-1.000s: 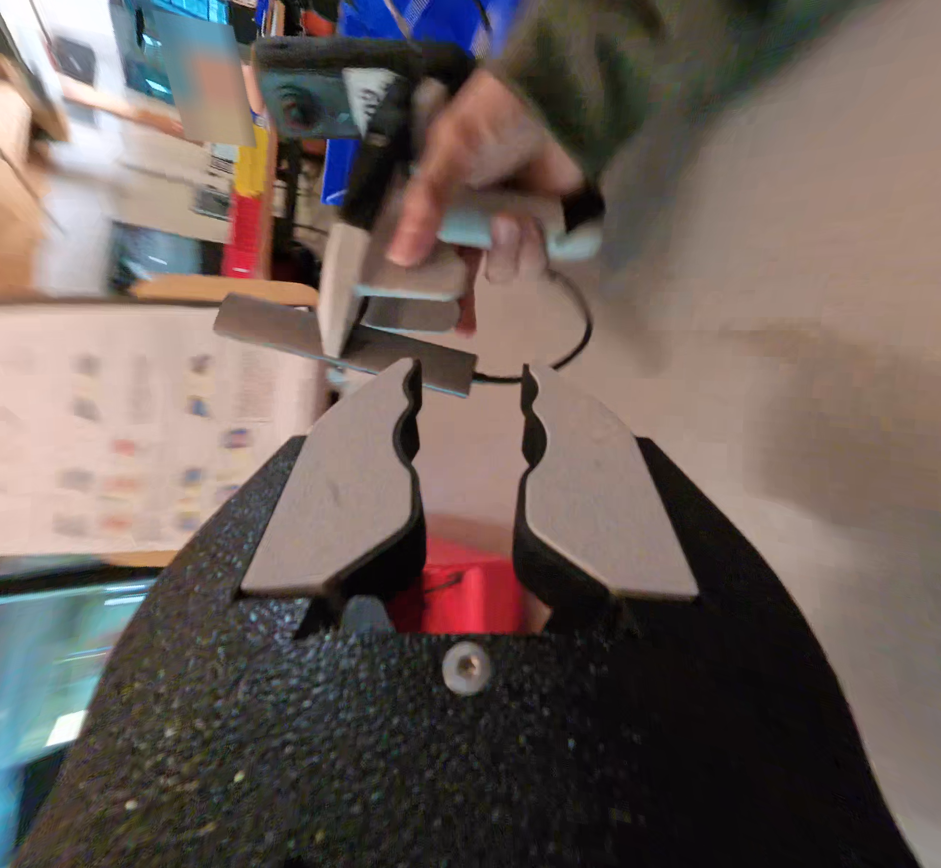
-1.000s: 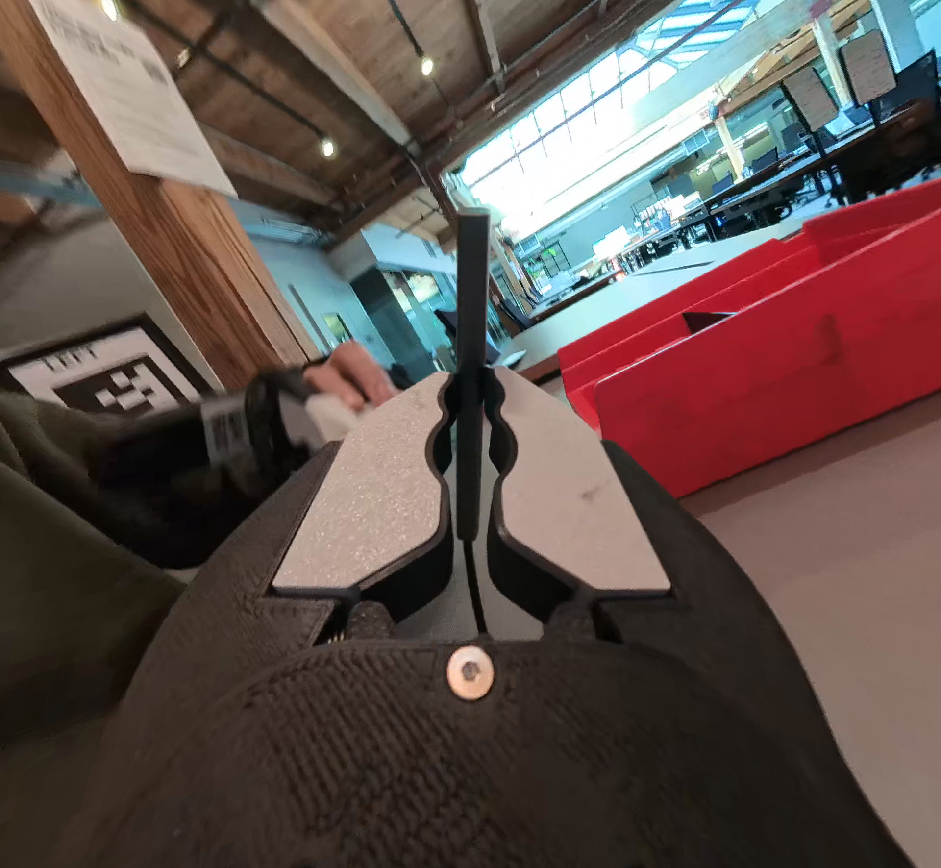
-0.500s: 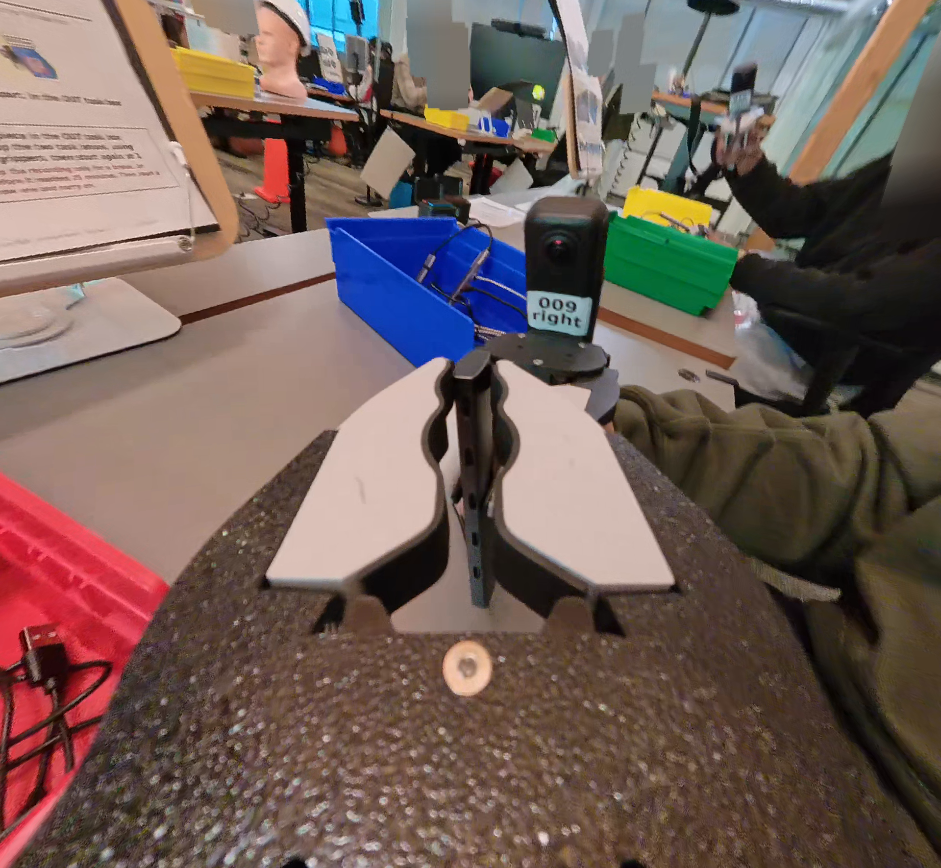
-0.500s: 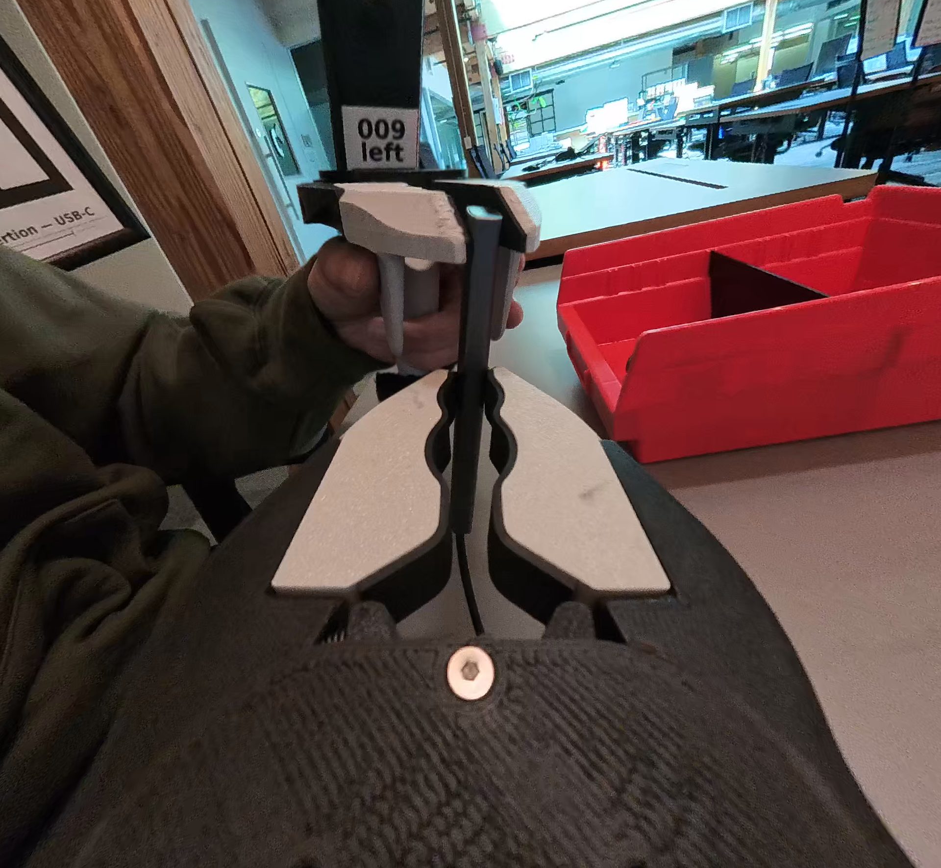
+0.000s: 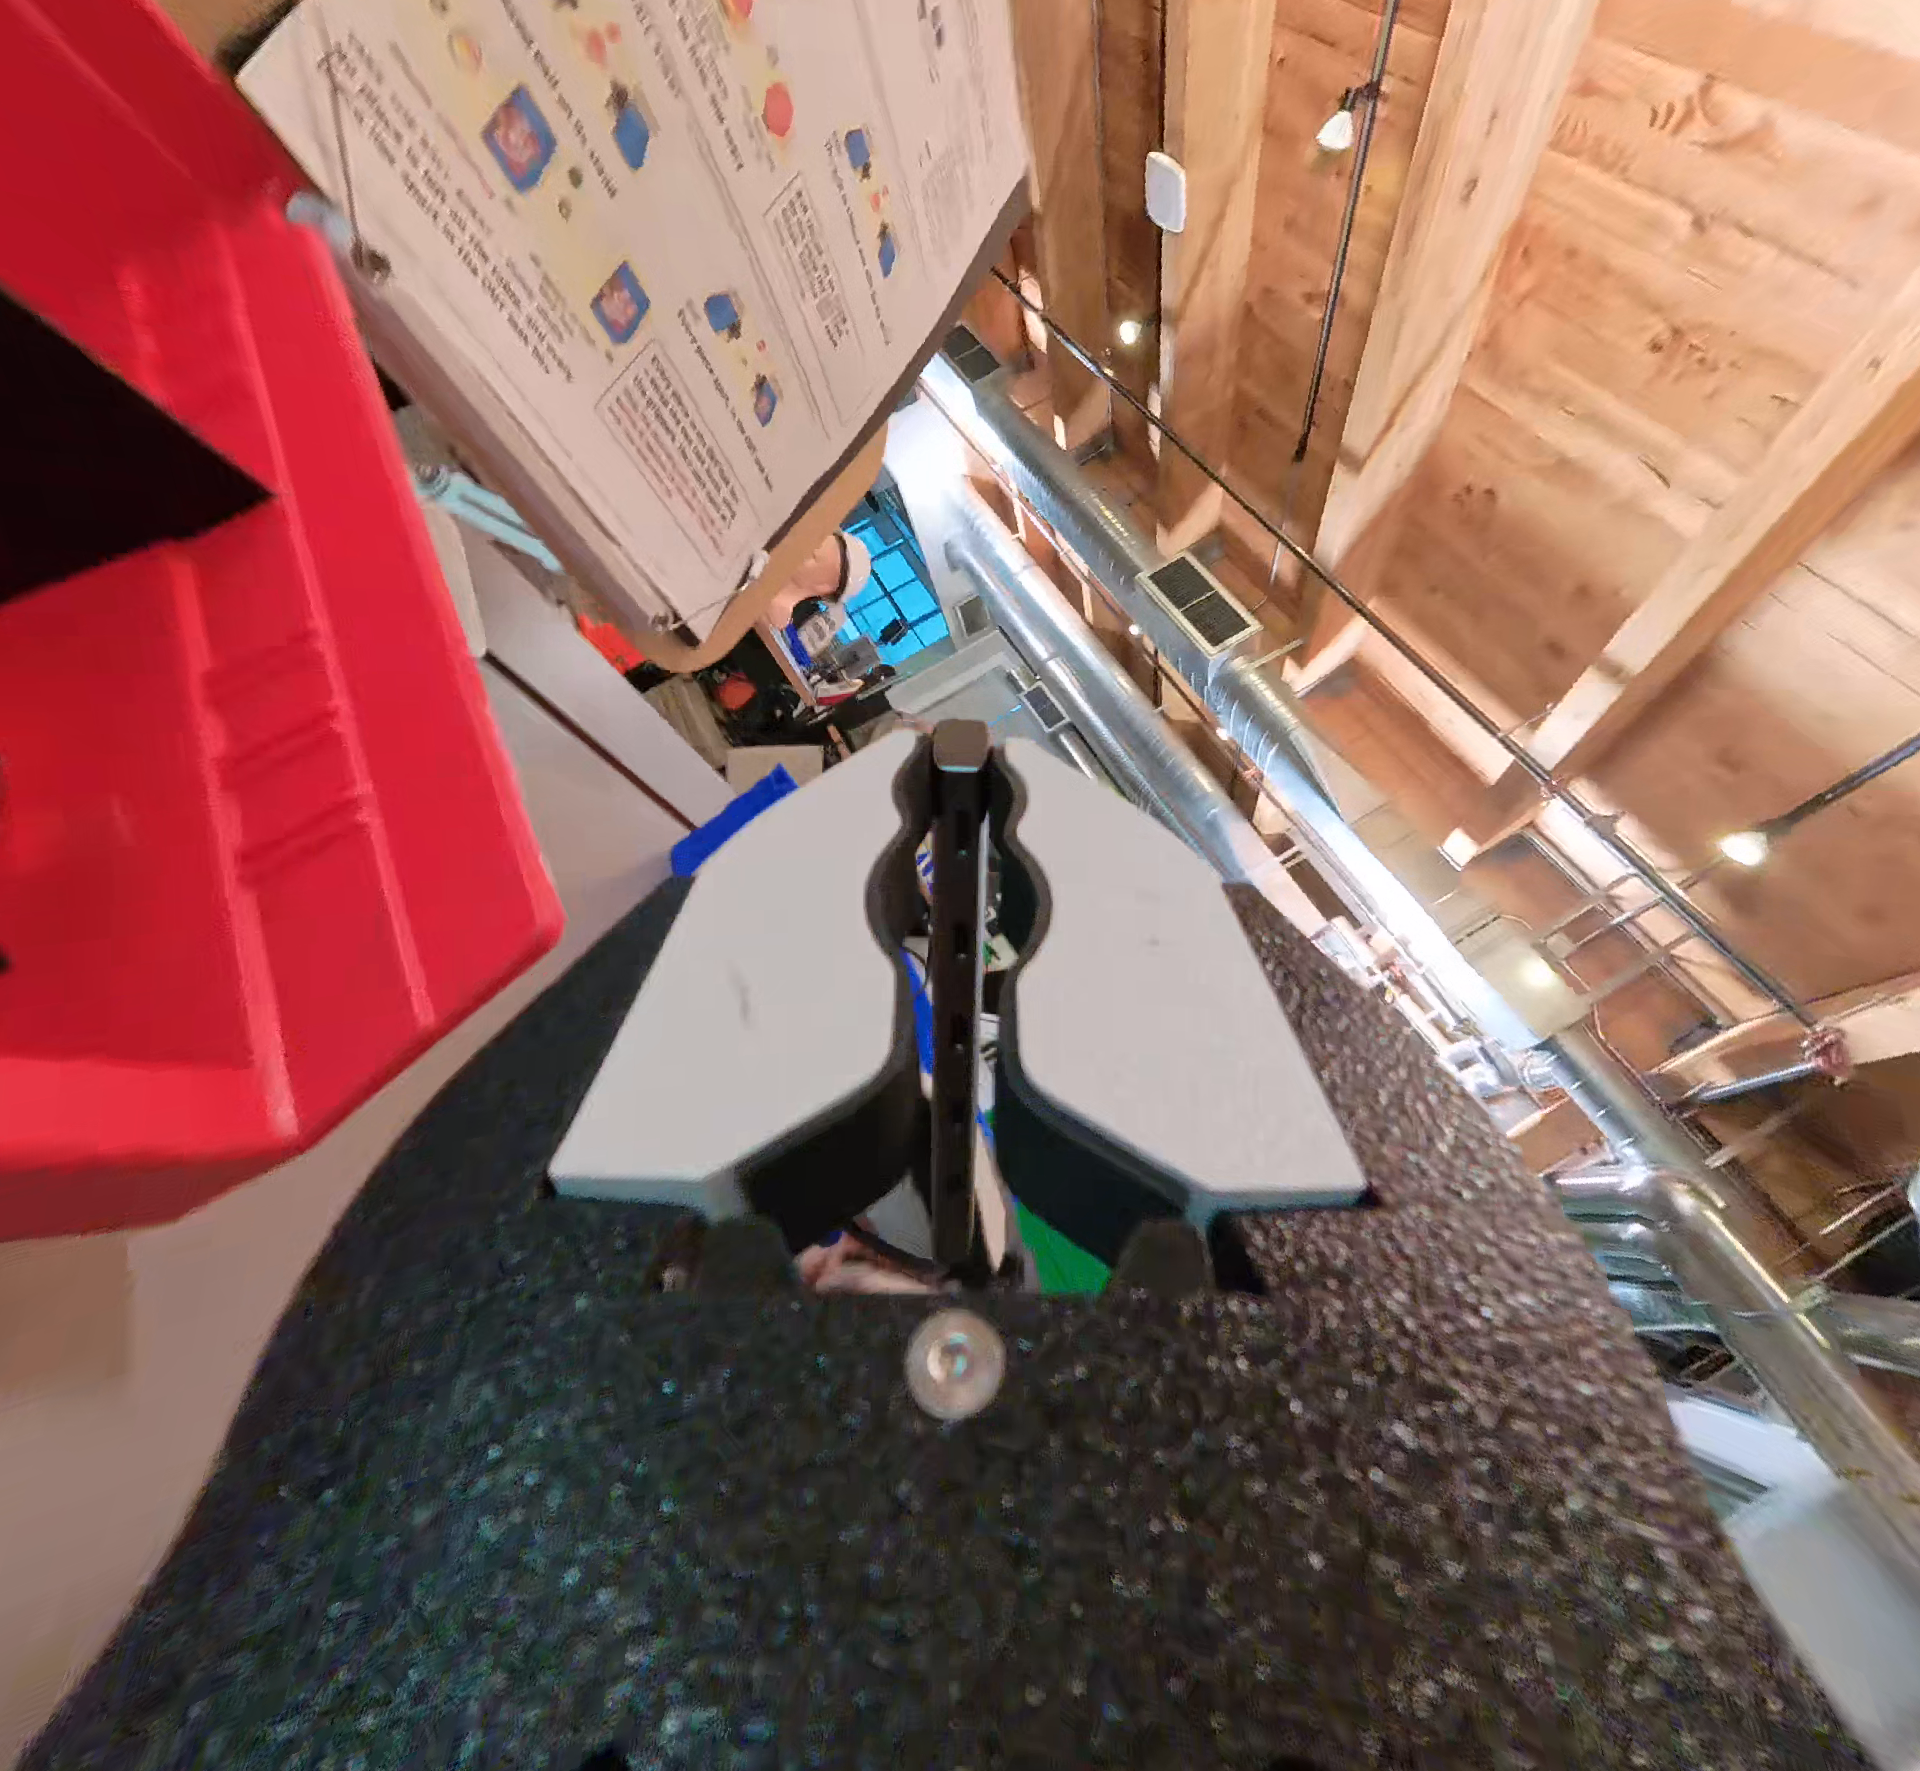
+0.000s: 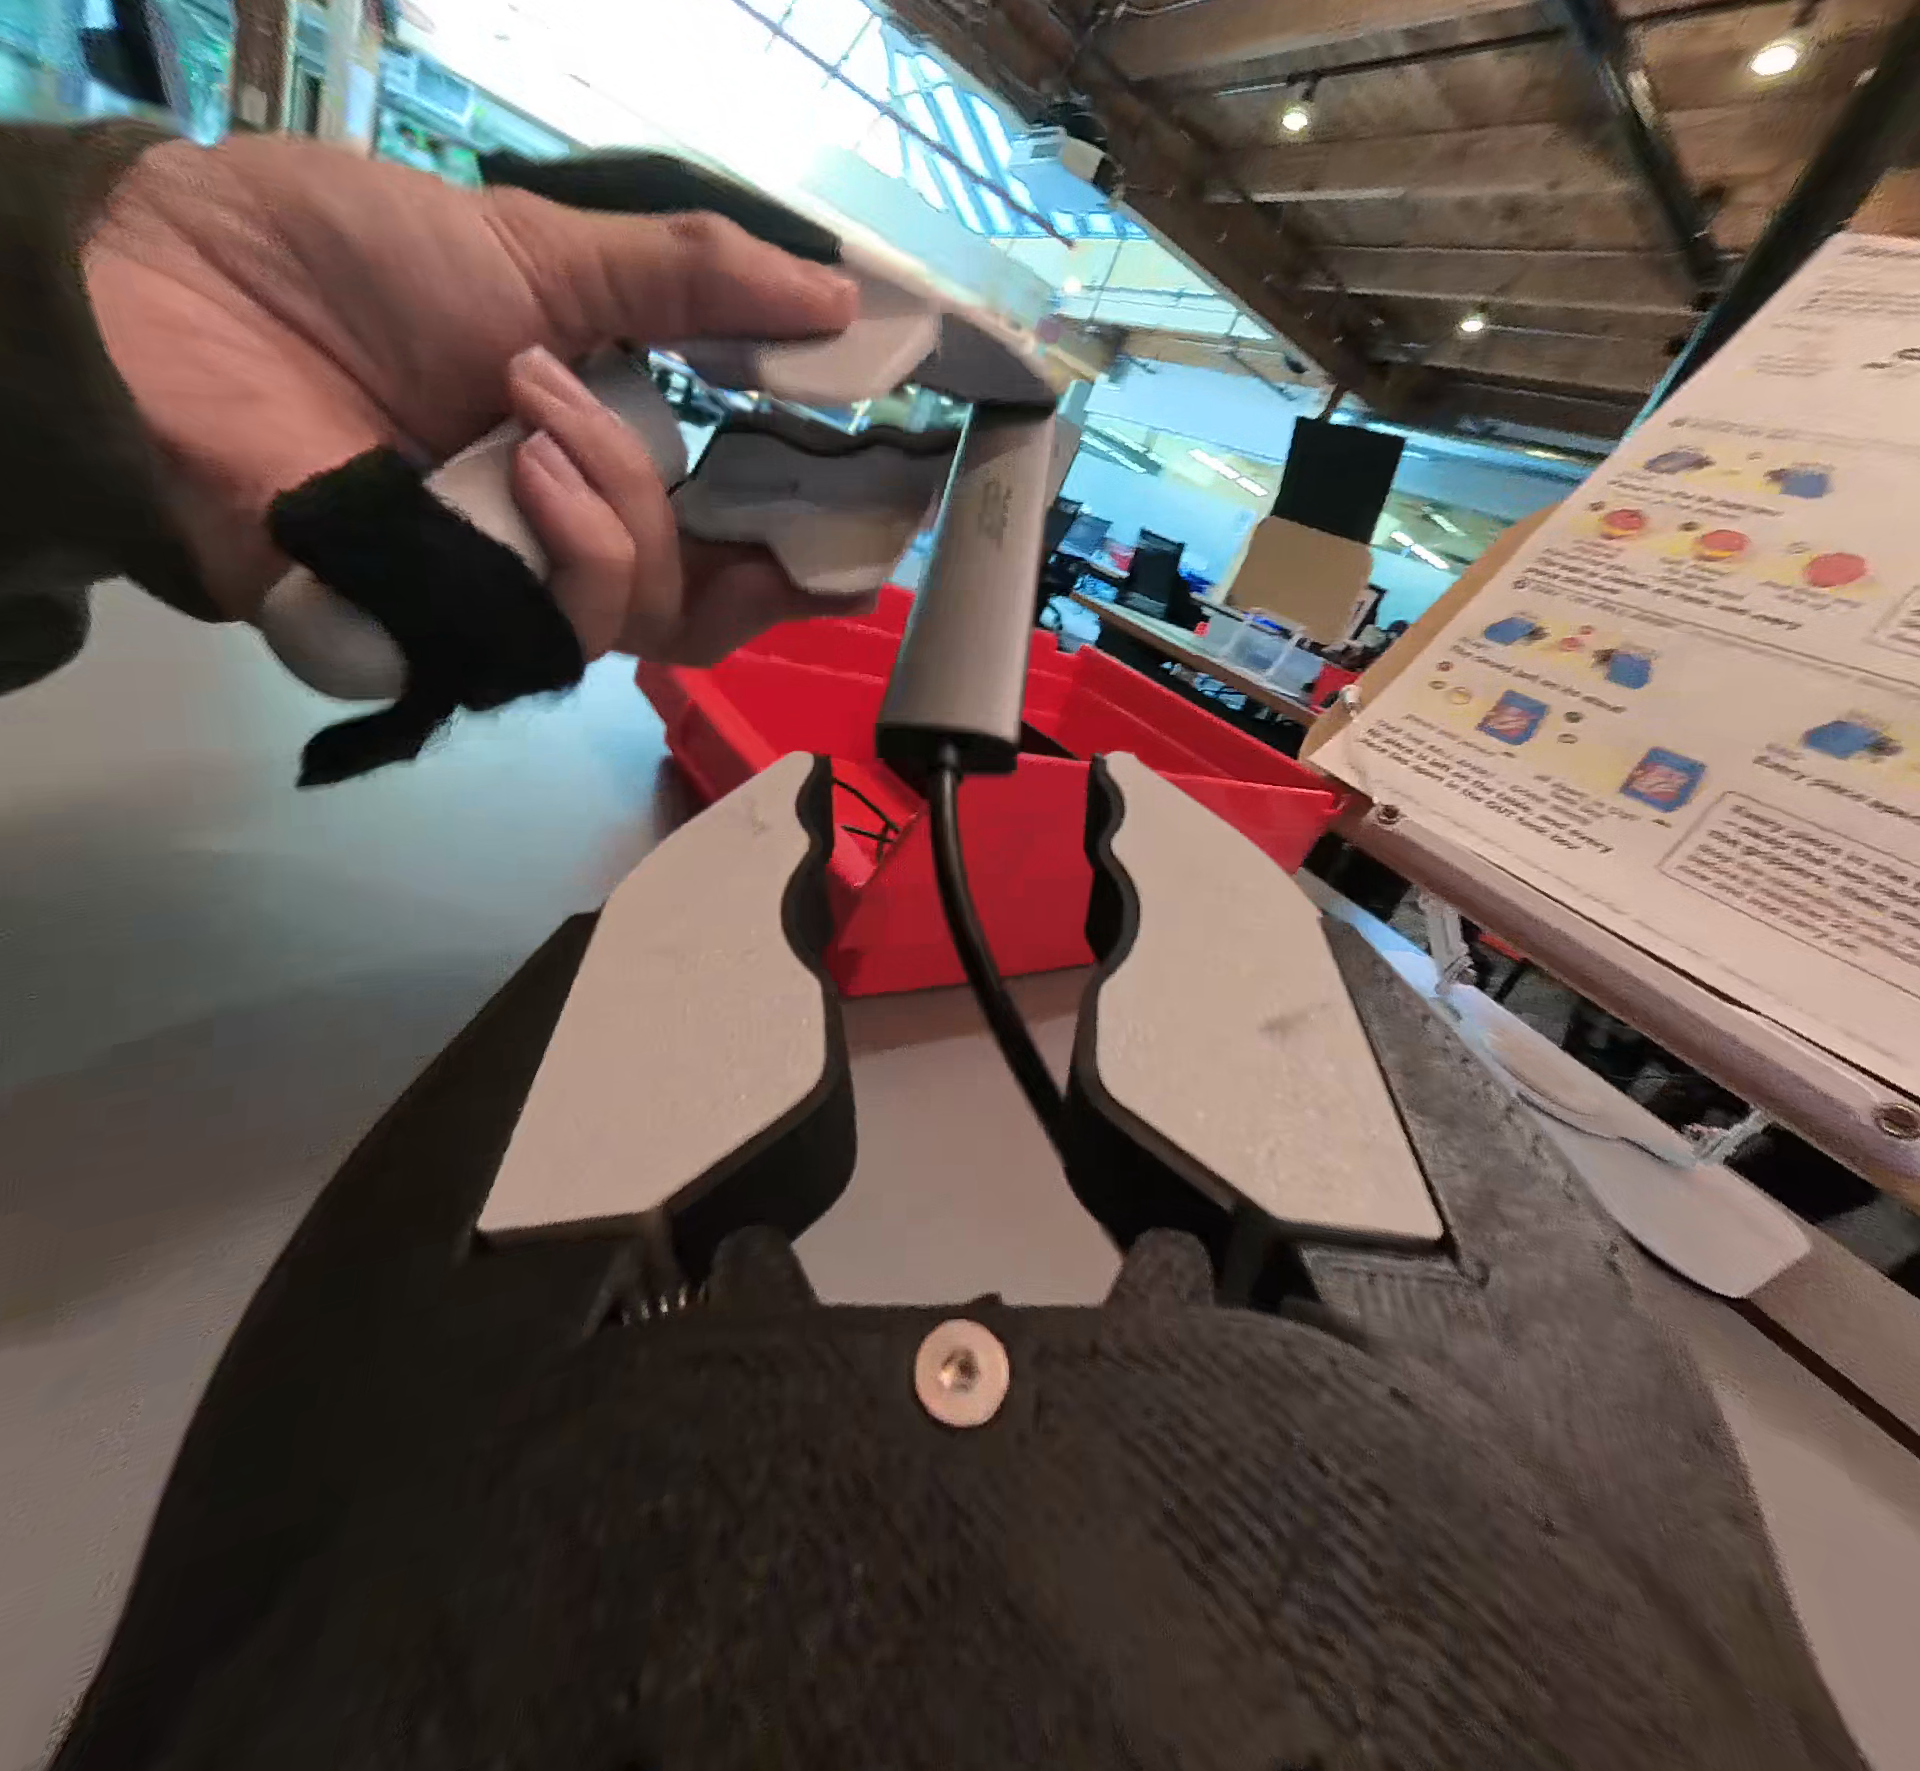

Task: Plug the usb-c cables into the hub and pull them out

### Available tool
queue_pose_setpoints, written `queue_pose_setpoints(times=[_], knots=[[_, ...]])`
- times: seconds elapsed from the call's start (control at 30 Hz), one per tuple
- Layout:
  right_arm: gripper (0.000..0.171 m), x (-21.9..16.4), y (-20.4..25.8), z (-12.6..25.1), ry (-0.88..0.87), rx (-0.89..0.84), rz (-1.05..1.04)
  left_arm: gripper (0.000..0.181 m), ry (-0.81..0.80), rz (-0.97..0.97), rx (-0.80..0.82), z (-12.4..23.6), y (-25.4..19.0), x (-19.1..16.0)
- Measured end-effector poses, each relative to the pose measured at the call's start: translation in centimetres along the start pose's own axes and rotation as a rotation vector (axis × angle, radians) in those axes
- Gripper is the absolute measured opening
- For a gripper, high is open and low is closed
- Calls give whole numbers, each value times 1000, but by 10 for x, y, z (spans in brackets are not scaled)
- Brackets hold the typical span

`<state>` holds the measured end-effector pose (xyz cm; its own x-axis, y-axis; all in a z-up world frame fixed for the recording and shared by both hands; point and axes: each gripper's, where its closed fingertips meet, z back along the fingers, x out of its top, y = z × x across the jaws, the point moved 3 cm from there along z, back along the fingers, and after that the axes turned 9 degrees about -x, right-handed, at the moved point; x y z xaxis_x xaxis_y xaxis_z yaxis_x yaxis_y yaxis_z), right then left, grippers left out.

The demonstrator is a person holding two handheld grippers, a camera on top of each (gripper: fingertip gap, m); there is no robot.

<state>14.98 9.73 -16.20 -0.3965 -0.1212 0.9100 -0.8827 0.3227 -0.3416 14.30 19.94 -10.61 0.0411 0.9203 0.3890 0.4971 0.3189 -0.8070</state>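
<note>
Right tool [image 6: 956,880] spread wide, gripping nothing, black lead [image 6: 977,932] running loose between its fingers. Just beyond, hub [image 6: 966,578] hanging in the air over the red bin [image 6: 1195,786], upper end pinched flat by the left tool [image 5: 961,890]. Slim, rigid, light metal bar, probably slick; best clamped across the broad faces, clear of the port edge. Long axis steeply tilted, lead end pointing down toward the right tool. Farther right, a printed sheet [image 6: 1714,630] on its stand.
</note>
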Motion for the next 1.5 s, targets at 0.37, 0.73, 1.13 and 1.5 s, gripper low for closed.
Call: queue_pose_setpoints(times=[0.37, 0.73, 1.13, 1.5], knots=[[23, -3, -12, 1, 11, 16, -179, 10, 59, 35, 87, -3, 31, -13], [23, -8, -29, 2, 61, 109, -601, 25, 289, -407, 295, -6, 45, -14], [24, -8, -44, 5, 15, 20, -664, 47, 323, -508, 383, -3, 43, 0], [23, -7, -33, 5, 34, -4, -418, 17, 438, -13, 75, -21, 32, -65]])
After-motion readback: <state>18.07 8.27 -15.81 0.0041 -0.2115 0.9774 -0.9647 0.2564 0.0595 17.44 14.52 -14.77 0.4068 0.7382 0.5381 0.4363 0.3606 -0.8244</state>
